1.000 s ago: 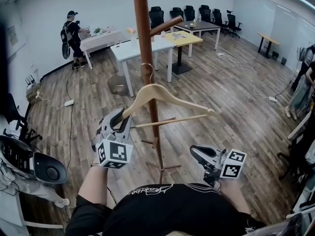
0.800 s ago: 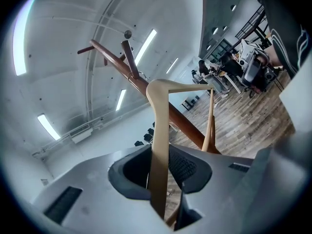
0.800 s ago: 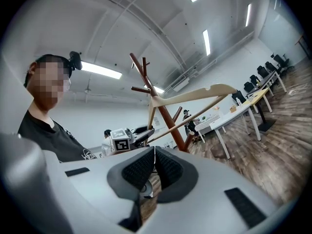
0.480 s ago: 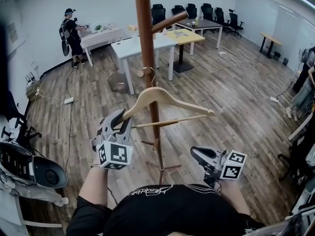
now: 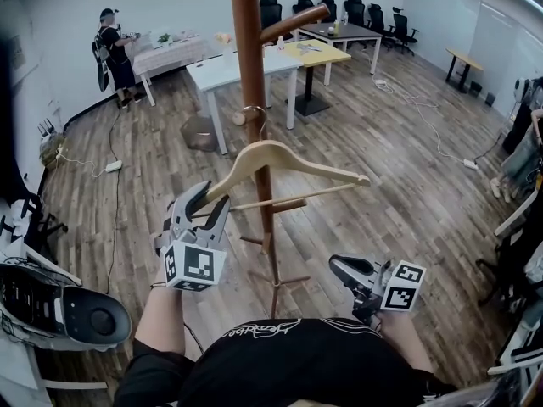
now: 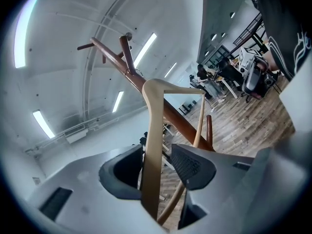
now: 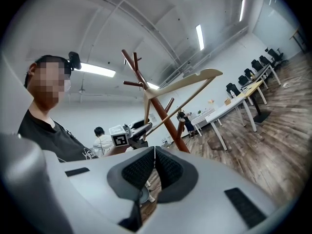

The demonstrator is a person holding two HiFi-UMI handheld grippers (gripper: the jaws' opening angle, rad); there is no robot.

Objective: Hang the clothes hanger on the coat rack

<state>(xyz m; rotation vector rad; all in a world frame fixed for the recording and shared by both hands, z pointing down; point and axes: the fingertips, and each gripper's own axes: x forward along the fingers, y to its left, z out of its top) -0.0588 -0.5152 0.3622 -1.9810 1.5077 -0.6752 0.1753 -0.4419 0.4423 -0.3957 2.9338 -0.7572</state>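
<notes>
The wooden hanger (image 5: 280,155) hangs by its metal hook on a short peg of the brown coat rack (image 5: 248,49). My left gripper (image 5: 204,200) is at the hanger's left end. Its jaws are opening, with the hanger's arm (image 6: 152,145) between them: the arm leans on the left jaw and the right pad stands clear of it. The rack's pole (image 6: 146,84) runs behind the arm. My right gripper (image 5: 344,268) hovers low at the right, shut and empty. In the right gripper view the hanger (image 7: 190,80) and the rack (image 7: 163,116) rise ahead of the closed pads (image 7: 161,167).
White and yellow tables (image 5: 229,70) and black office chairs (image 5: 356,15) stand behind the rack. A person (image 5: 110,49) stands at the far left by another table. A dark chair (image 5: 76,312) is close on my left. Cables (image 5: 424,130) lie on the wood floor.
The left jaws have spread, so the right pad no longer presses the hanger's arm. The hanger's hook now rests on the rack's peg. The right gripper has hardly moved.
</notes>
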